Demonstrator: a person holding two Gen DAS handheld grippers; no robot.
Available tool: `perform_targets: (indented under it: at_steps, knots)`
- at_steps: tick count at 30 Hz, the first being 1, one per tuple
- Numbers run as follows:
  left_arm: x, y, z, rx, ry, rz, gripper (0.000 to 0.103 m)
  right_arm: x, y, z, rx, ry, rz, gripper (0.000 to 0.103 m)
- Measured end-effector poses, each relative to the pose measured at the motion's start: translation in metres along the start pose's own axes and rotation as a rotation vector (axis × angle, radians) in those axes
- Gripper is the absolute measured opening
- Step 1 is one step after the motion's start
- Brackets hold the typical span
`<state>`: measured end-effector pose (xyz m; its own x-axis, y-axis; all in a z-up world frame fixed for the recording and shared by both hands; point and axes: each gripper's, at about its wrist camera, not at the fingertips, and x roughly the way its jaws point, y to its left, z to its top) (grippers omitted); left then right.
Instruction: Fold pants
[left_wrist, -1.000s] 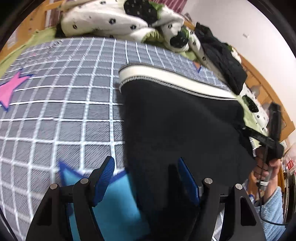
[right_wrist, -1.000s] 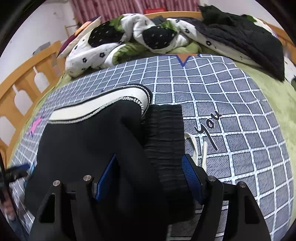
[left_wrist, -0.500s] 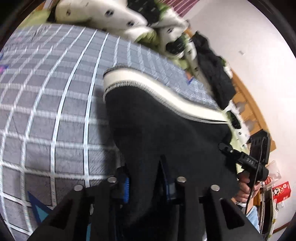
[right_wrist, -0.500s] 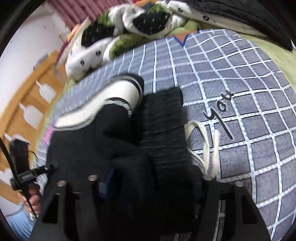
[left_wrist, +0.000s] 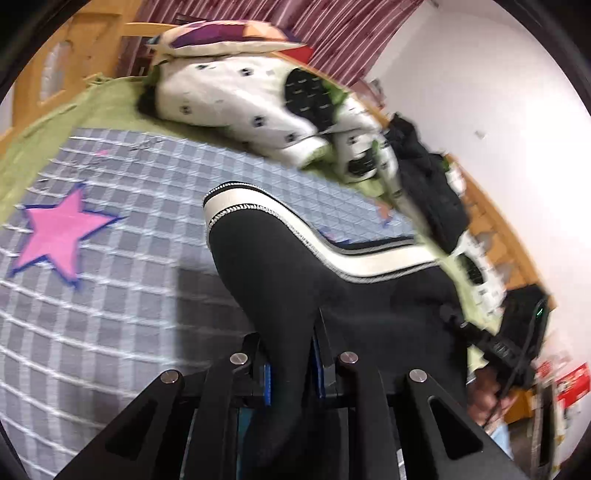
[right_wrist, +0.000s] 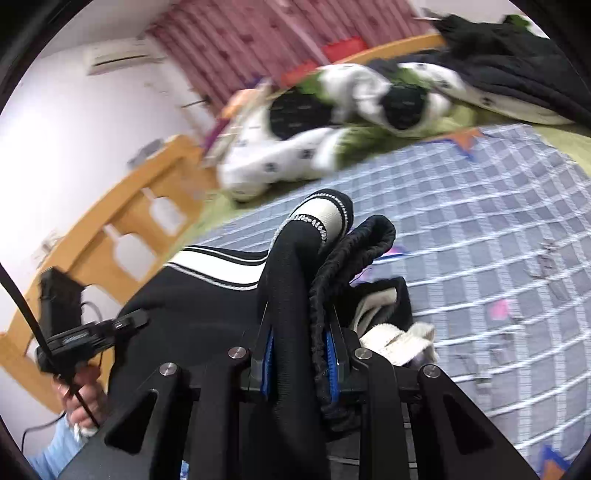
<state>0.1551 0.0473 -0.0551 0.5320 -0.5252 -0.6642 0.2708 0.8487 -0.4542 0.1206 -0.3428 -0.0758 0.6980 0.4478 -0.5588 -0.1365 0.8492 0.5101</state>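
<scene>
The black knit pants with a cream side stripe (left_wrist: 280, 266) lie on the grey grid-checked bedspread (left_wrist: 110, 295), their near end pulled up off it. The left gripper (left_wrist: 293, 373) has just closed on a fold of black cloth — pads pressing it. The right gripper (right_wrist: 299, 354) has just closed too, pinching the ribbed black waistband (right_wrist: 343, 266) near the bedspread's front edge.

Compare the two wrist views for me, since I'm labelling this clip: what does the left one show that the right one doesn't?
Only the left wrist view shows the pink star printed on the checked blanket. Only the right wrist view shows the ribbed waistband, the white drawstring and the wall air conditioner. Both show the black pants with their white stripe, each hand-held gripper closed on the fabric, and the spotted quilt.
</scene>
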Motion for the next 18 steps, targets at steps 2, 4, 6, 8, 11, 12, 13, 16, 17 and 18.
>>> perform_targets:
  at_steps: [2, 4, 6, 8, 11, 12, 13, 16, 17, 18]
  knots:
    - [0.014, 0.027, -0.014, -0.027, 0.057, 0.055, 0.020, 0.018, 0.011, -0.008, -0.018, 0.046, 0.019, 0.023]
    - [0.040, 0.047, -0.027, -0.061, 0.153, 0.110, 0.029, 0.051, 0.009, -0.023, -0.036, 0.144, -0.049, 0.025]
    - [0.064, 0.055, -0.034, -0.029, 0.231, 0.201, 0.052, 0.078, 0.000, -0.040, -0.087, 0.208, -0.206, 0.050]
    - [0.063, 0.056, -0.032, -0.021, 0.195, 0.252, 0.066, 0.086, -0.001, -0.052, -0.183, 0.221, -0.252, 0.051]
    - [0.049, 0.052, -0.022, 0.000, 0.130, 0.274, 0.067, 0.064, 0.014, -0.041, -0.235, 0.194, -0.257, 0.050]
    - [0.045, 0.052, -0.019, -0.001, 0.102, 0.277, 0.067, 0.053, 0.018, -0.038, -0.253, 0.152, -0.260, 0.051]
    - [0.042, 0.052, -0.016, -0.007, 0.083, 0.280, 0.068, 0.040, 0.023, -0.034, -0.267, 0.089, -0.254, 0.051]
    - [0.042, 0.058, -0.011, -0.030, 0.061, 0.272, 0.068, 0.034, 0.029, -0.019, -0.233, 0.021, -0.201, 0.051]
    - [0.042, 0.059, -0.010, -0.034, 0.061, 0.273, 0.068, 0.045, 0.031, -0.013, -0.221, 0.043, -0.209, 0.051]
    - [0.043, 0.061, -0.010, -0.038, 0.061, 0.276, 0.068, 0.062, 0.030, -0.009, -0.210, 0.090, -0.241, 0.048]
